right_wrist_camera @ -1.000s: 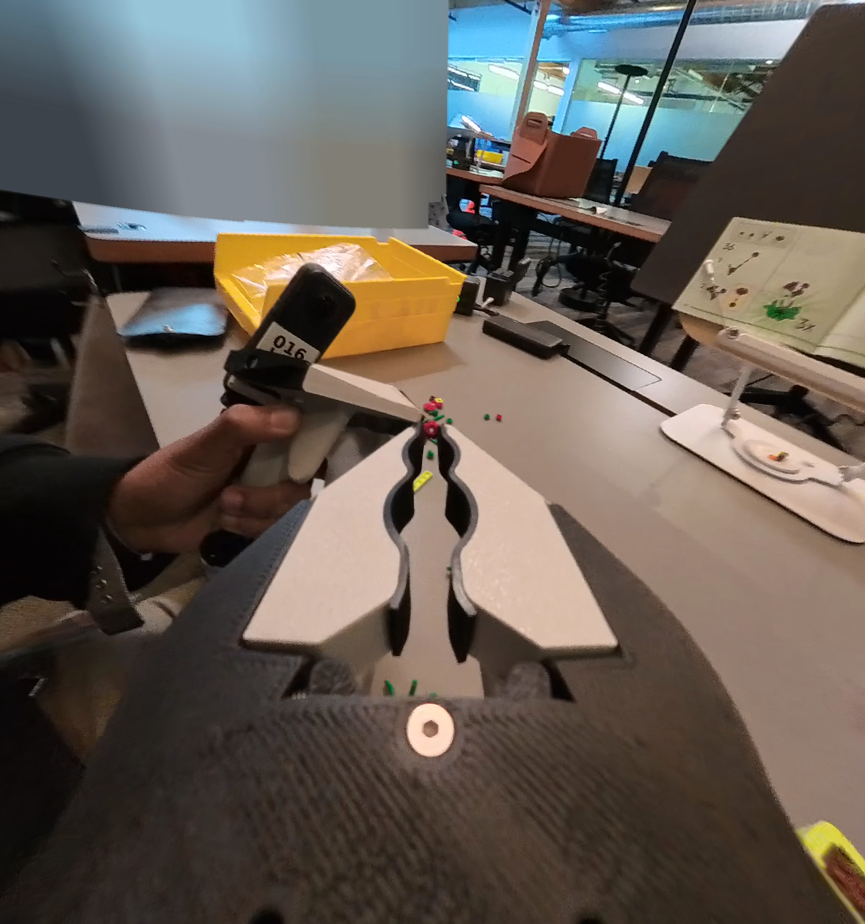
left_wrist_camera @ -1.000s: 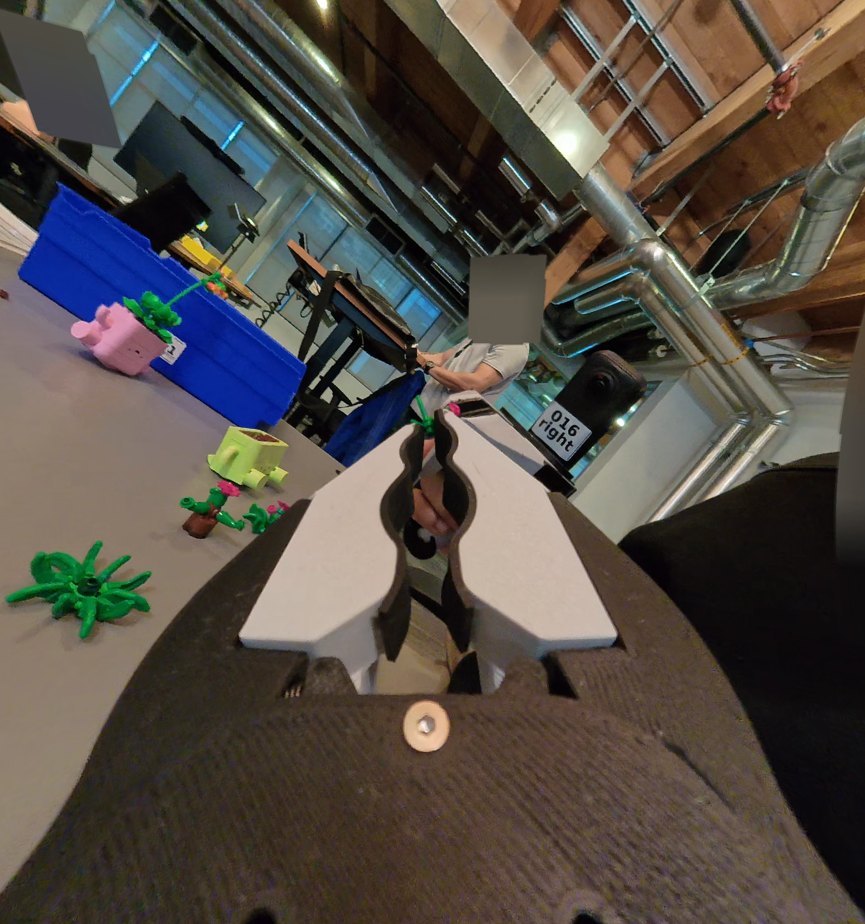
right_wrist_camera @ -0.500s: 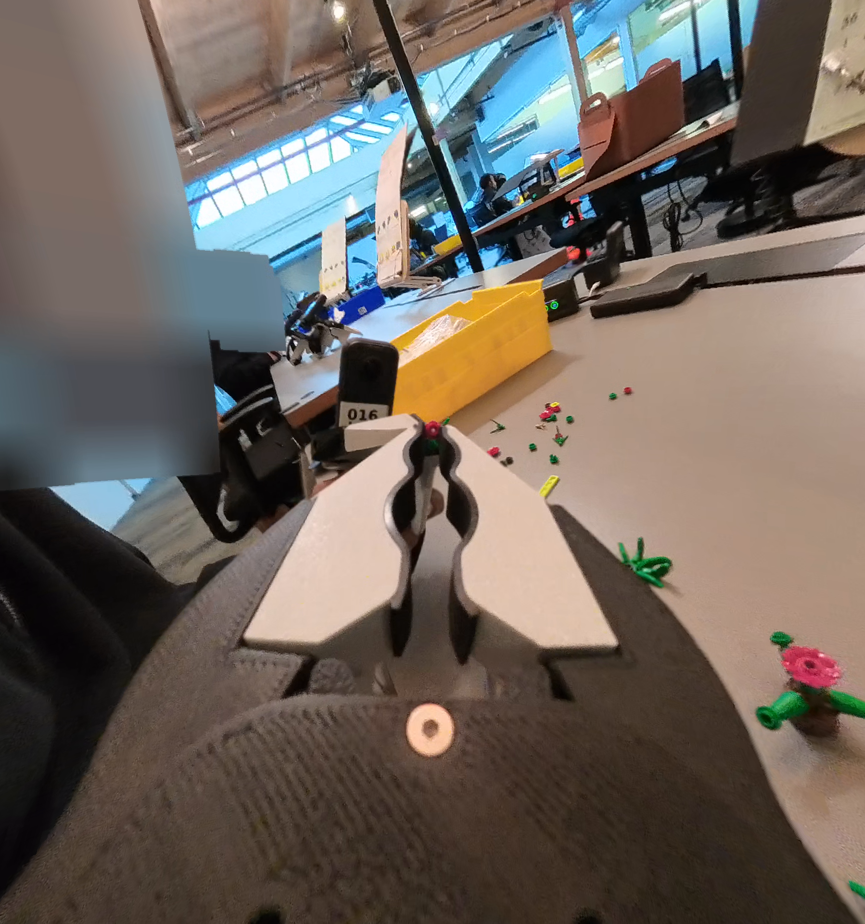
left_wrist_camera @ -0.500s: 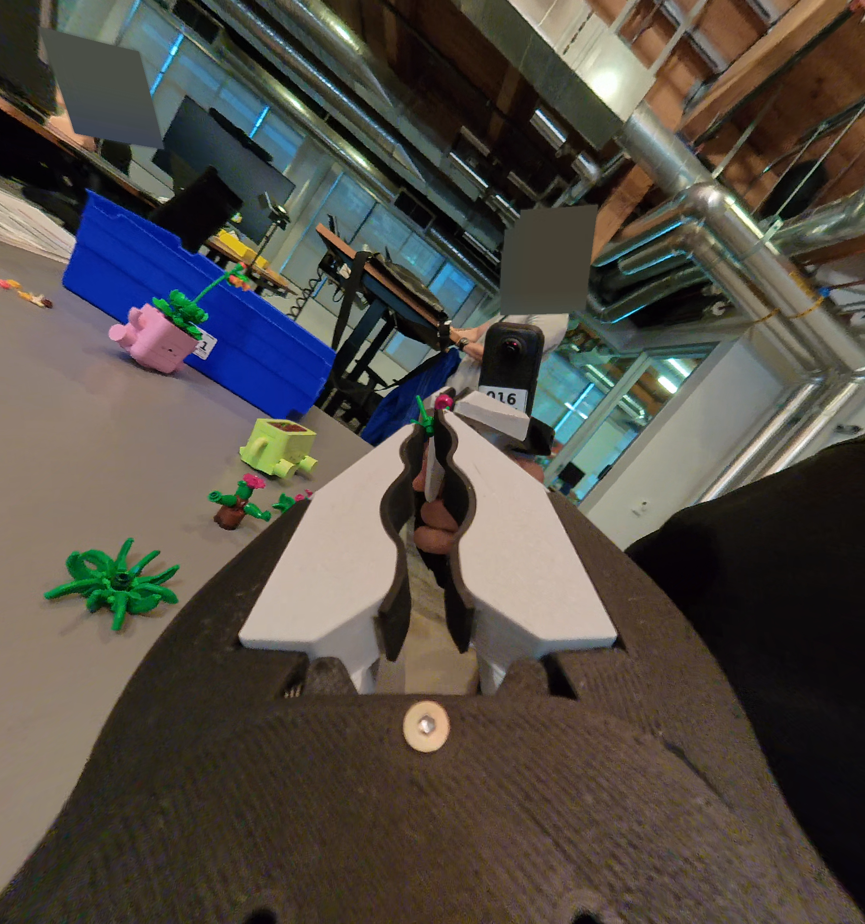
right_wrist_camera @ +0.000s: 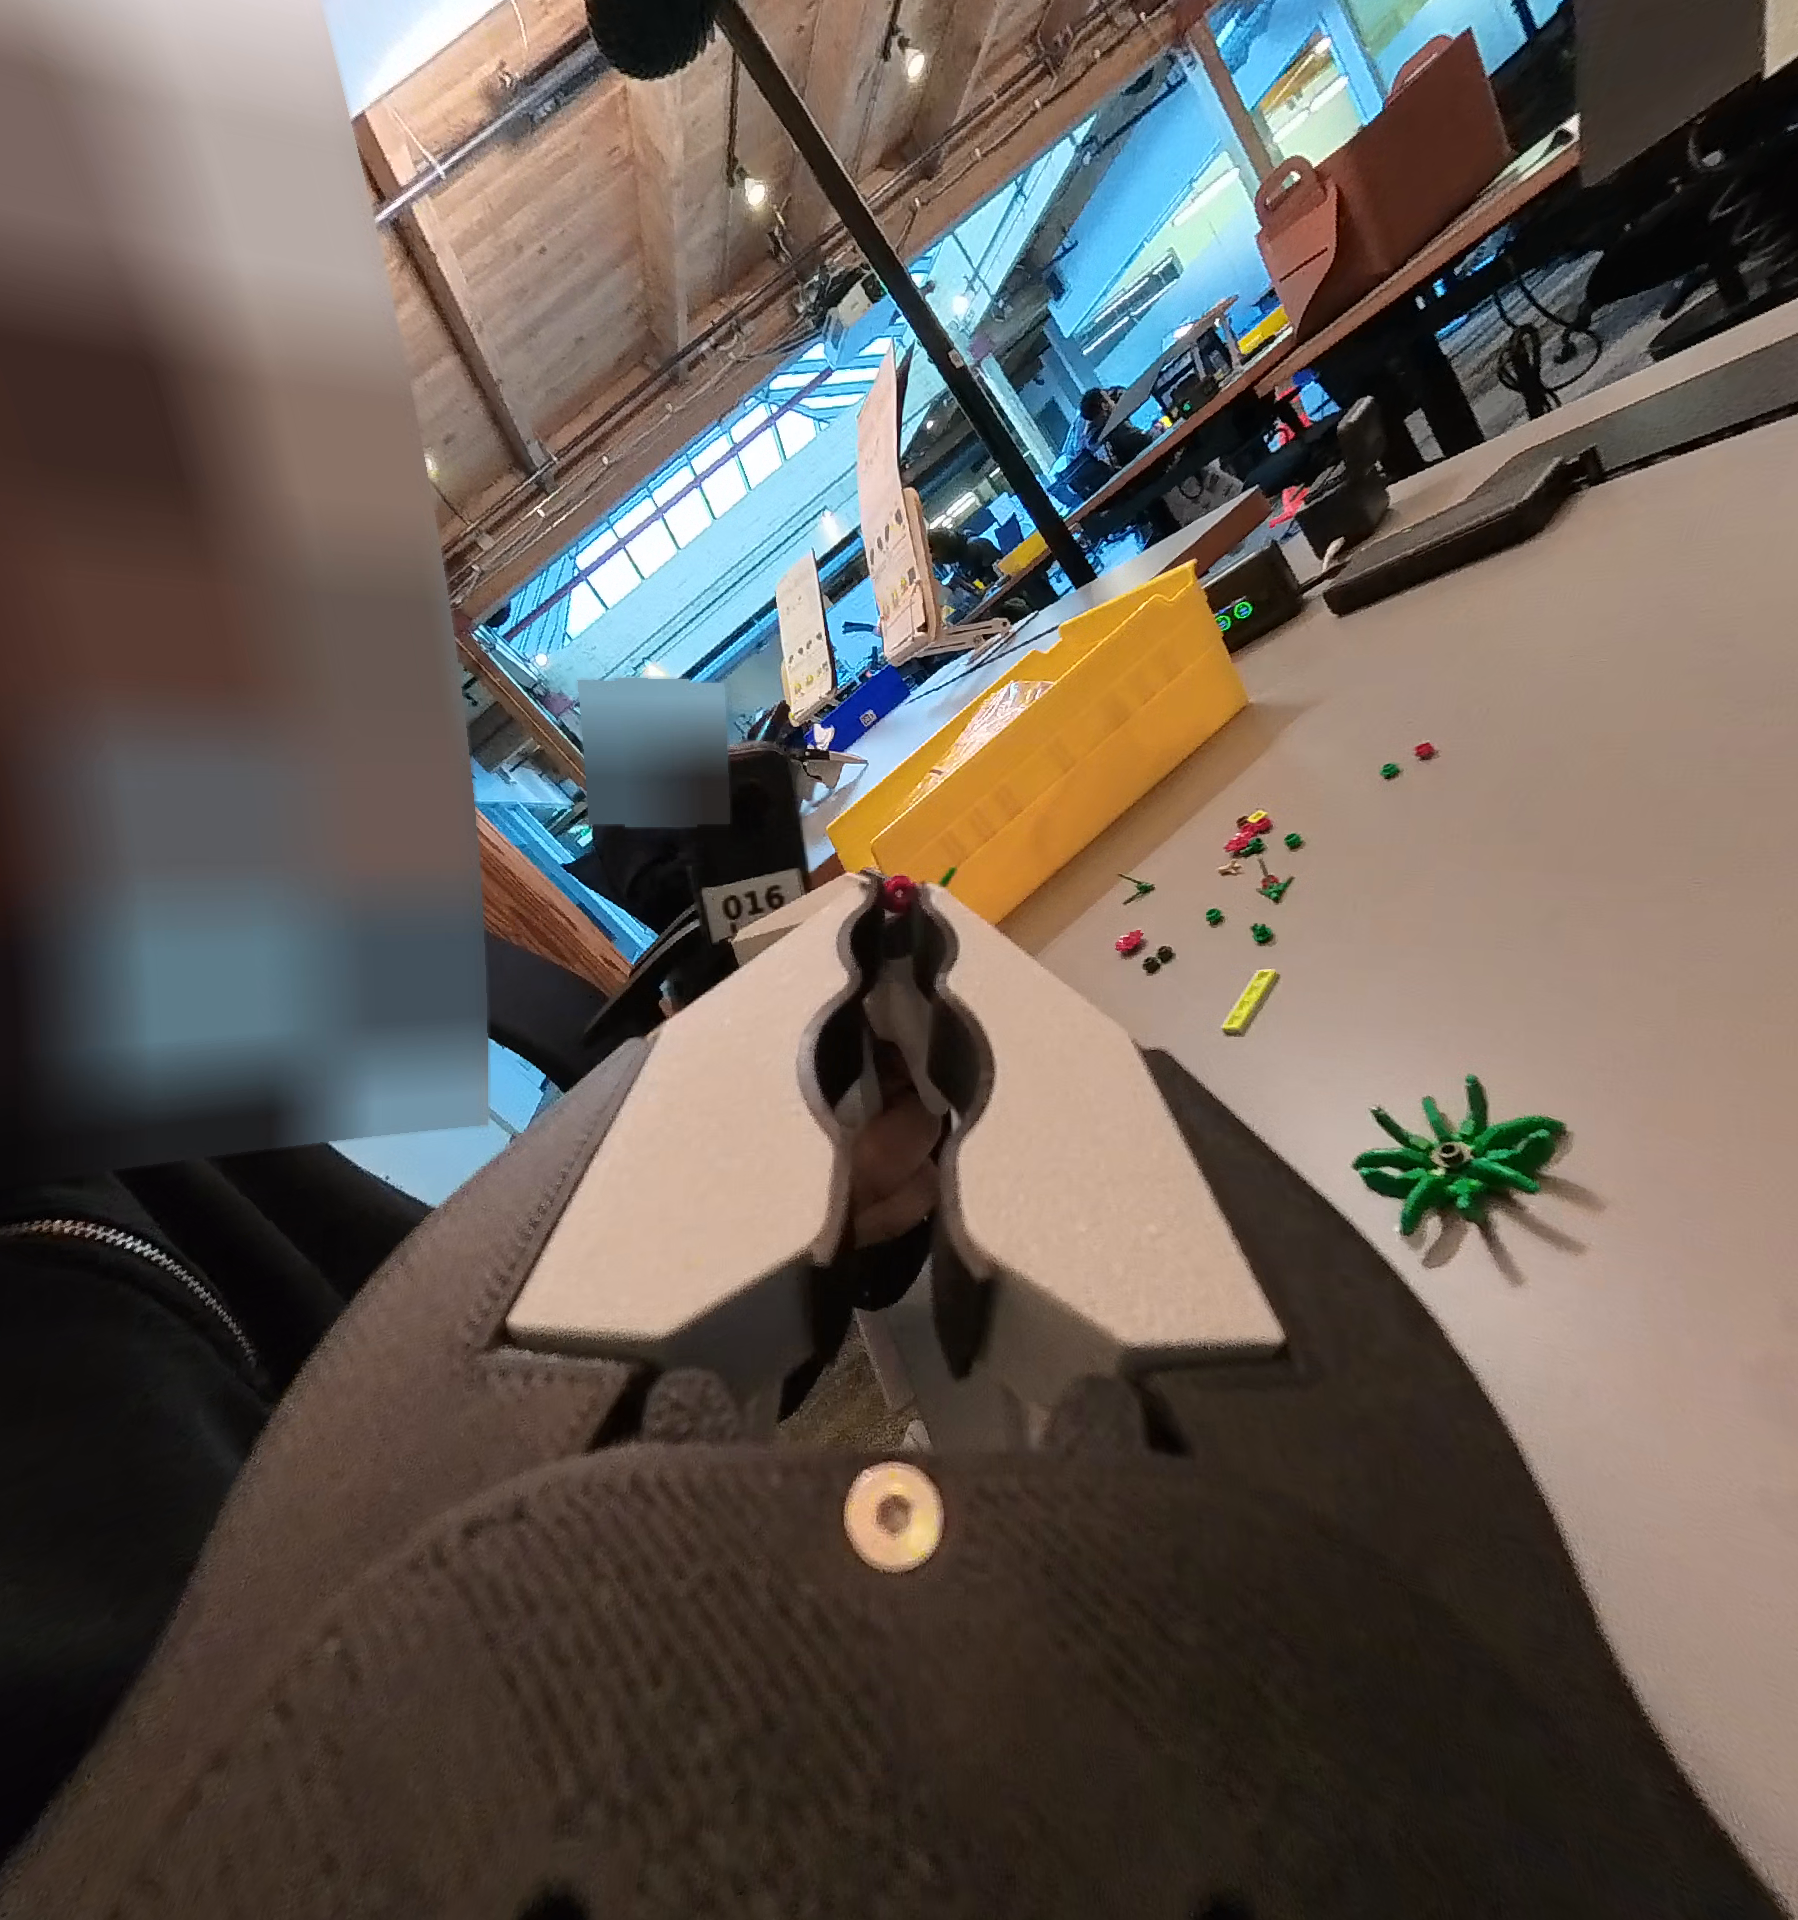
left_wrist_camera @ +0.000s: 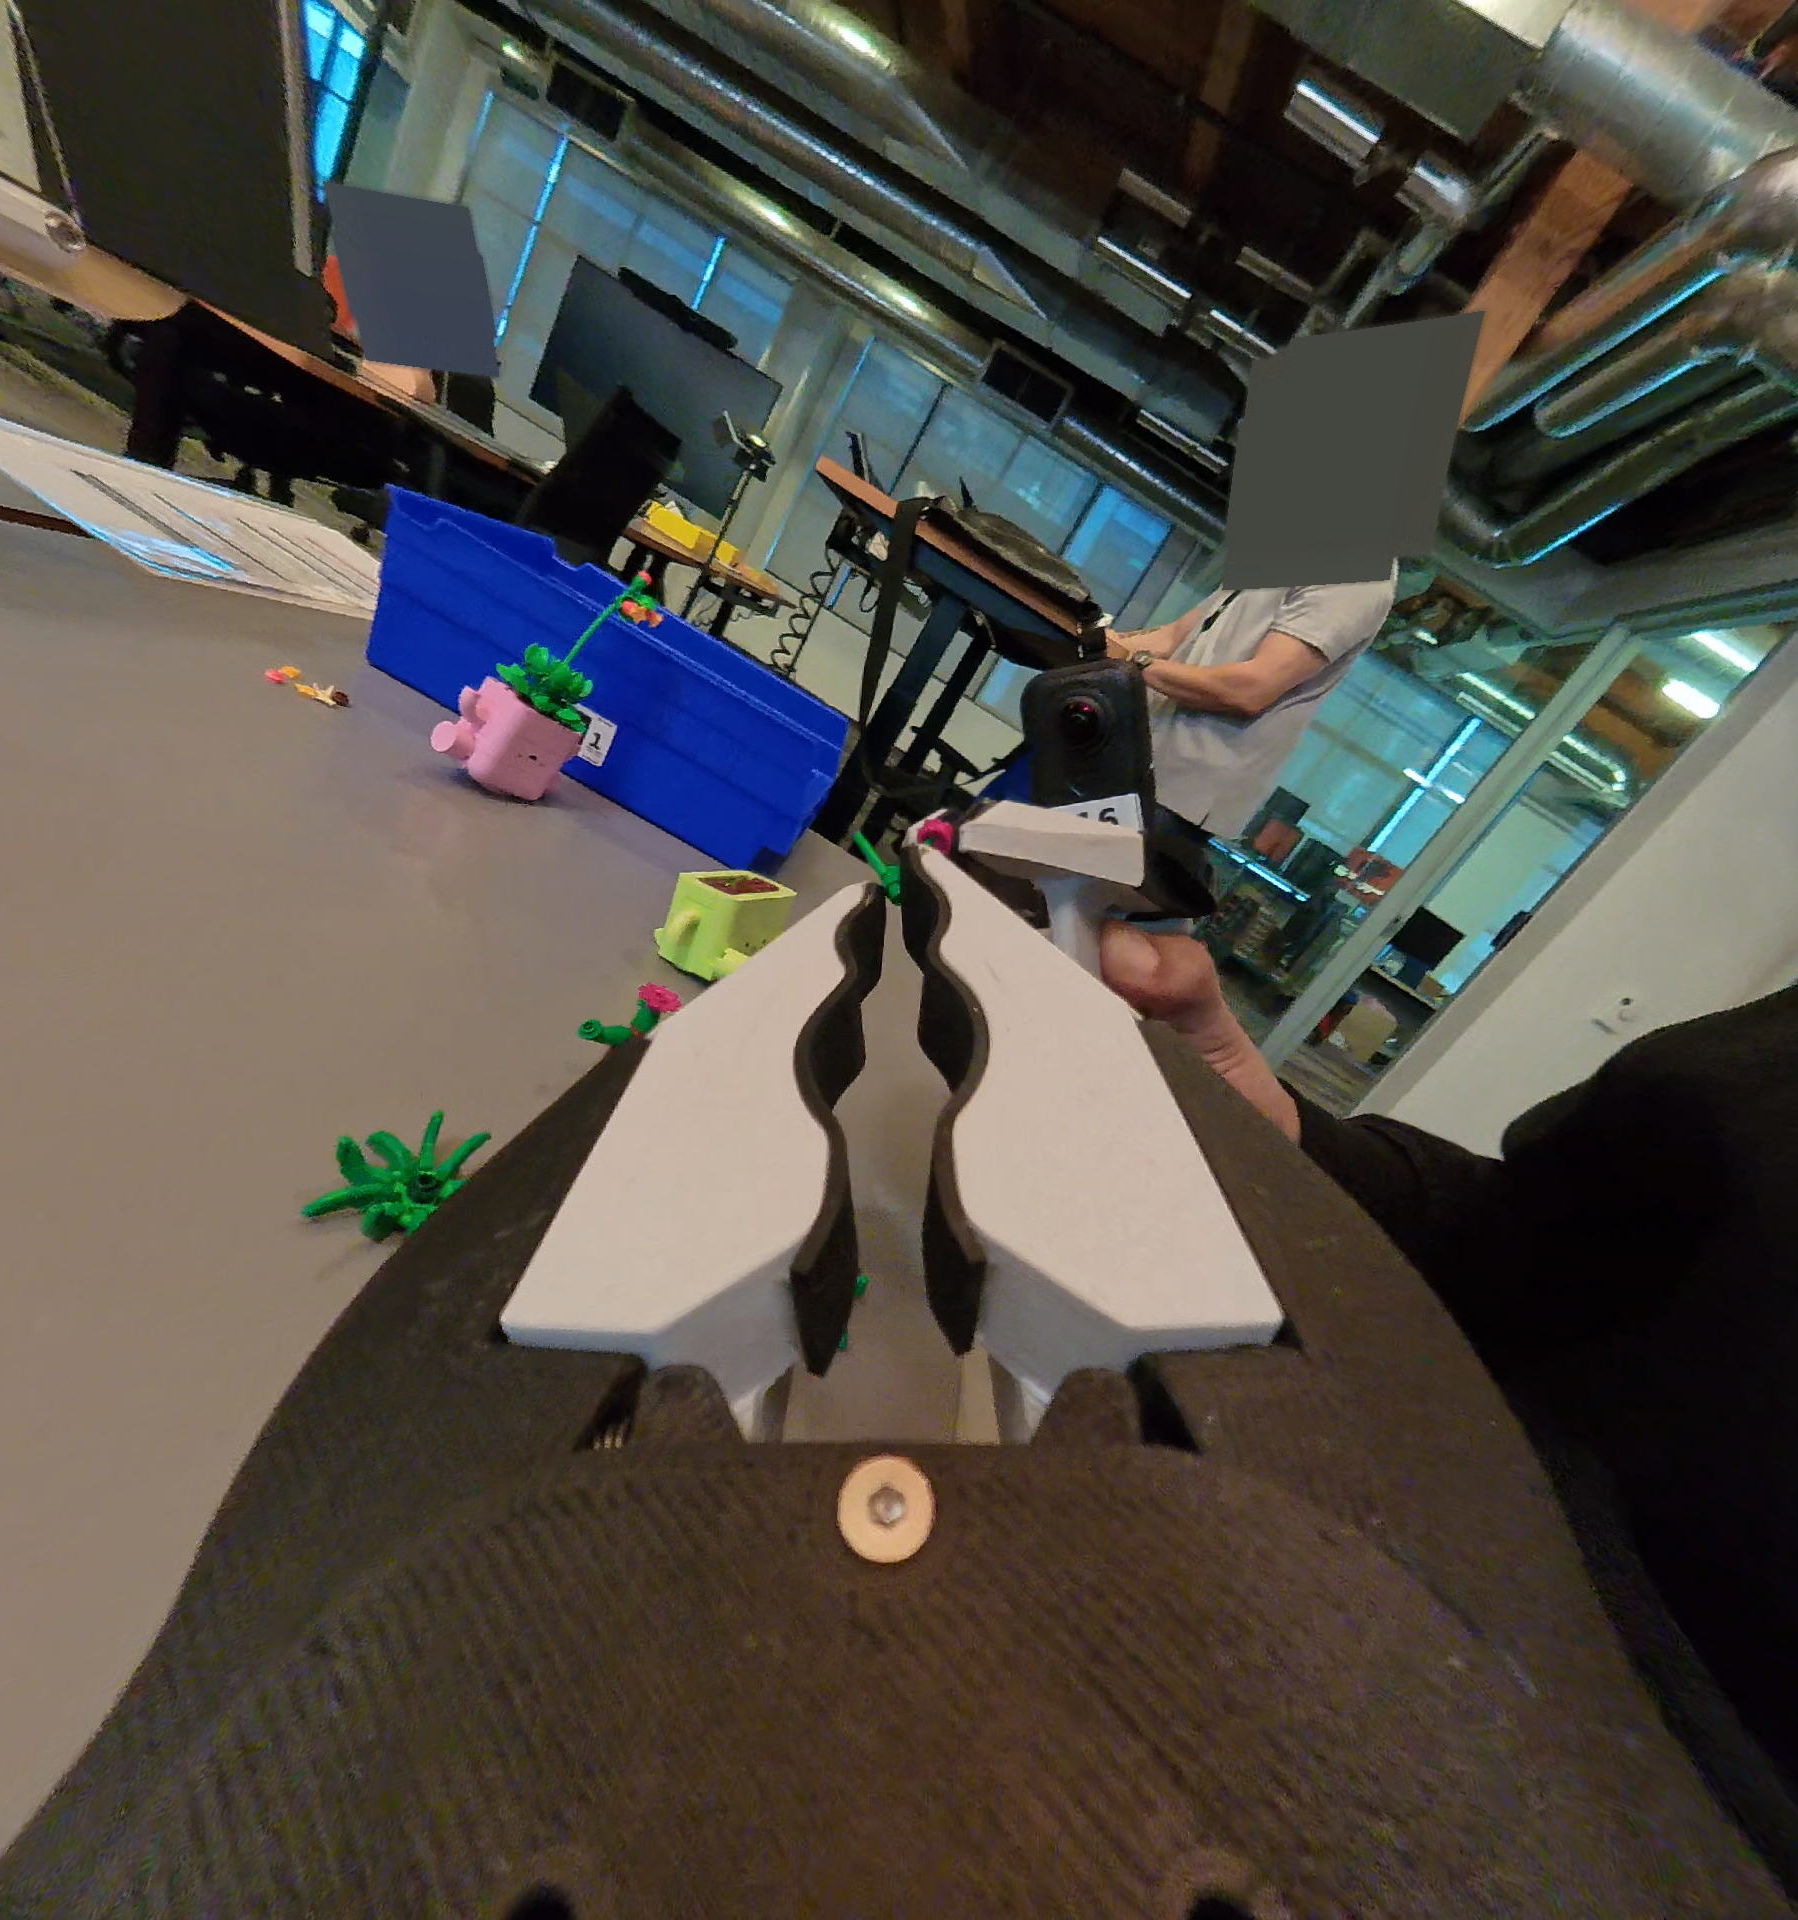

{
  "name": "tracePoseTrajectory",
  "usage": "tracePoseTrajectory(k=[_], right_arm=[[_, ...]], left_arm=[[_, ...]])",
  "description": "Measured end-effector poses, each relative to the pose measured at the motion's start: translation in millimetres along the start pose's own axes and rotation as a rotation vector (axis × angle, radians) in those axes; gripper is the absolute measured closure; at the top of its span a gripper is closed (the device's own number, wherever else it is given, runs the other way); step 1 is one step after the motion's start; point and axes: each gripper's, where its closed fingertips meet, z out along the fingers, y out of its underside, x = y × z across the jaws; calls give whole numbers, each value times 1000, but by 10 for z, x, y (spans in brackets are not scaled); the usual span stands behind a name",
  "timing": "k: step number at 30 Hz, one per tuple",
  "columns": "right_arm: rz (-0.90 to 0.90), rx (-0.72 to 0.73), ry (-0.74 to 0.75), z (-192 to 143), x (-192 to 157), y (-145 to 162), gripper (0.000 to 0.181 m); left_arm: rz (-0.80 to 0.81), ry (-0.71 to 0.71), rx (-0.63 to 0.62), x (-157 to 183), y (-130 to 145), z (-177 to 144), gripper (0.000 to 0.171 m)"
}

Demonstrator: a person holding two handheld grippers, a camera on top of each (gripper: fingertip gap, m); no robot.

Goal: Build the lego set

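In the left wrist view my left gripper [left_wrist_camera: 895,888] is shut on a thin green stem [left_wrist_camera: 879,862], held up above the grey table [left_wrist_camera: 147,935]. My right gripper [right_wrist_camera: 897,896] is shut on a small pink flower piece [right_wrist_camera: 897,890]. The two tips meet: in the left wrist view the pink flower [left_wrist_camera: 934,831] sits at the top of the stem, with the right gripper's fingers [left_wrist_camera: 1051,842] just right of it. A pink pot with a plant [left_wrist_camera: 516,743], a lime pot [left_wrist_camera: 729,920], a small flower sprig [left_wrist_camera: 640,1013] and a green leafy piece [left_wrist_camera: 396,1184] lie on the table.
A blue bin [left_wrist_camera: 614,707] stands behind the pink pot. In the right wrist view a yellow bin [right_wrist_camera: 1071,748], several loose small pieces [right_wrist_camera: 1248,852], a lime flat bar [right_wrist_camera: 1250,1000] and the green leafy piece [right_wrist_camera: 1451,1164] are on the table. A person stands behind the table. The tips of both grippers are at nearly the same place. My right tips are roughly 20 cm from the lime pot [left_wrist_camera: 729,920].
Both grippers have turned while staying tip to tip. In the left view the right gripper has shifted to the right of my fingertips. Both stay shut on their pieces.
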Motion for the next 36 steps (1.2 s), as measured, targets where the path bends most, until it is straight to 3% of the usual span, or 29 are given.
tracePoseTrajectory(k=[5,8,16,20,24,28,31,34,36], right_arm=[[-71,-52,40,60,4,65,179],[-161,-79,165,25,165,33,178],[-273,-53,220,-171,137,-189,179],[-272,-40,215,-274,96,-211,178],[-275,-22,209,-432,28,-247,178],[-312,-29,229,-608,21,-218,178],[-283,-12,194,-722,-31,-232,178],[-291,-13,180,-822,-50,-225,178],[-301,-16,172,-867,-57,-197,178]], left_arm=[[90,-69,-14,-14,4,4,171],[77,-141,-2,-145,-15,-35,171],[-15,-123,35,-302,-96,-178,171],[-4,-16,25,-148,-90,-155,171],[8,134,-102,109,64,-67,171],[-62,417,-256,758,158,-79,171],[-66,552,-465,1289,478,-183,168],[13,520,-678,1562,1010,-303,162],[40,478,-755,1663,1261,-346,163]])
